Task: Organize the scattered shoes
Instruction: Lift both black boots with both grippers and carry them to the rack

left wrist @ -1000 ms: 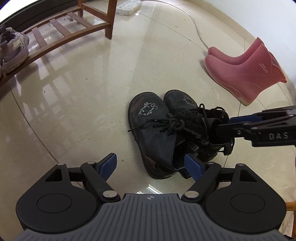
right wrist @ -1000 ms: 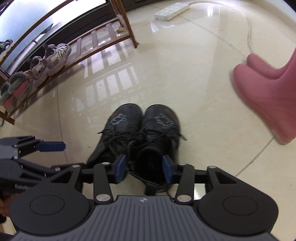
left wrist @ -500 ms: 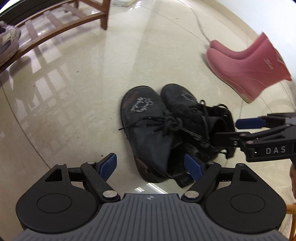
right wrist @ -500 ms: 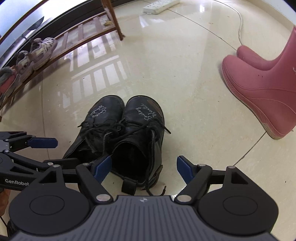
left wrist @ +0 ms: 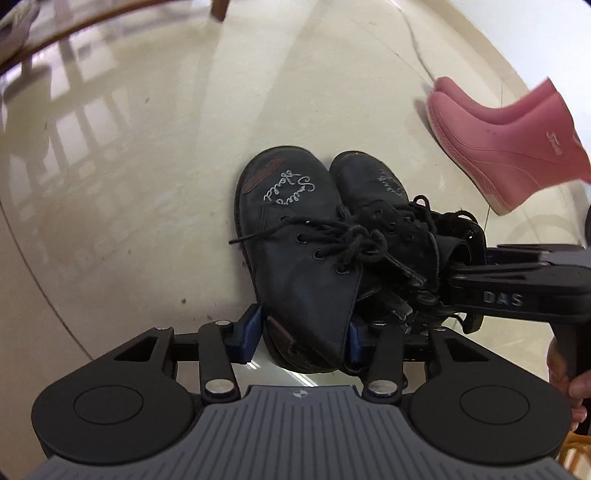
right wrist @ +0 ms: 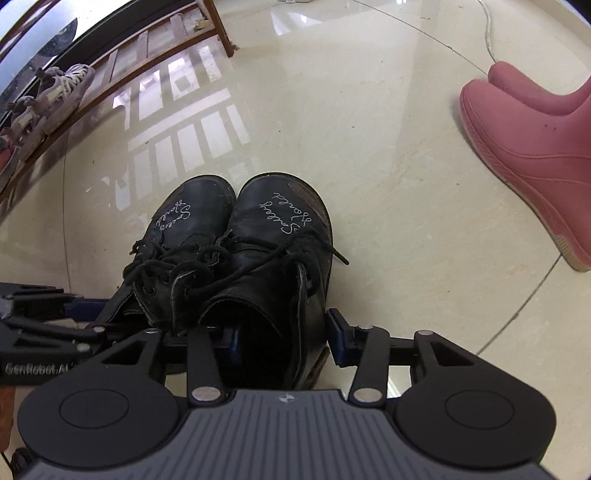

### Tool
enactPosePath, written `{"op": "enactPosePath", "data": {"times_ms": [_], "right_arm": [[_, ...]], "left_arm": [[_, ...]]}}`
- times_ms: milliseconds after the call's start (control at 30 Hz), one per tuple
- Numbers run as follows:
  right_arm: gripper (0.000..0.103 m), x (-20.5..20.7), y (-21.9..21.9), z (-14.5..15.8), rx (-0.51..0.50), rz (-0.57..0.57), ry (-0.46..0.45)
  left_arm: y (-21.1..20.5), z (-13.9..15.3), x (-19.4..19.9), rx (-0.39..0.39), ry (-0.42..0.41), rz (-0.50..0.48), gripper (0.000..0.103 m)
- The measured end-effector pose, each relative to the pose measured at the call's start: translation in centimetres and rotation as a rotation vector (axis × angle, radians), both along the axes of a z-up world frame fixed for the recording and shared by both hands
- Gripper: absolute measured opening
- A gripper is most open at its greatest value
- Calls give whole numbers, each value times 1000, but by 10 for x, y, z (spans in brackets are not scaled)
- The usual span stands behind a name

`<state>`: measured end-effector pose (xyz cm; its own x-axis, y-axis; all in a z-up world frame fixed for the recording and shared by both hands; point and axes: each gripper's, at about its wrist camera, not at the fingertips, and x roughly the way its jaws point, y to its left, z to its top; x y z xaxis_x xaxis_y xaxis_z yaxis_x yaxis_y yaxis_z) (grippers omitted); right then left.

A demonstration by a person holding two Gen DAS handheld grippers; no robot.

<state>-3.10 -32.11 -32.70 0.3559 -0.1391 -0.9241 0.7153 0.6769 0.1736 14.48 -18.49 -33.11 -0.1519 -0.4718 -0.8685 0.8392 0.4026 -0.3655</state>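
Both grippers have closed in on the black boots (left wrist: 295, 240): left gripper (left wrist: 303, 338) and right gripper (right wrist: 282, 338) each clasp a heel, jaws gripping, toes pointing away.

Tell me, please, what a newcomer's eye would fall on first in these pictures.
The pair of black lace-up boots with white script on the toes, mid-floor, draws the eye, with the left tongs and right tongs each at one heel. To the right stand pink rubber boots; far left, a wooden shoe rack holds sneakers.
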Motion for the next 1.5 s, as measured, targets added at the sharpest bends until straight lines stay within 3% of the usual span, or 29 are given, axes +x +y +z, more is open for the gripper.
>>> {"op": "enactPosePath", "data": {"times_ms": [67, 167, 500, 833, 1200, 1500], "right_arm": [[23, 0, 1, -1, 0, -8, -10], [20, 3, 3, 0, 25, -3, -34], [20, 41, 2, 37, -17, 36, -118], [20, 129, 1, 118, -97, 176, -211], [20, 219, 27, 210, -183, 315, -308], [20, 283, 55, 235, -188, 365, -343]], "left_arm": [[2, 2, 2, -18, -4, 4, 43], [5, 6, 4, -46, -9, 10, 42], [19, 39, 24, -117, -38, 58, 41], [50, 114, 72, -201, -146, 210, 40], [83, 190, 122, -273, -251, 360, 40], [116, 223, 172, -281, -340, 427, 40]]}}
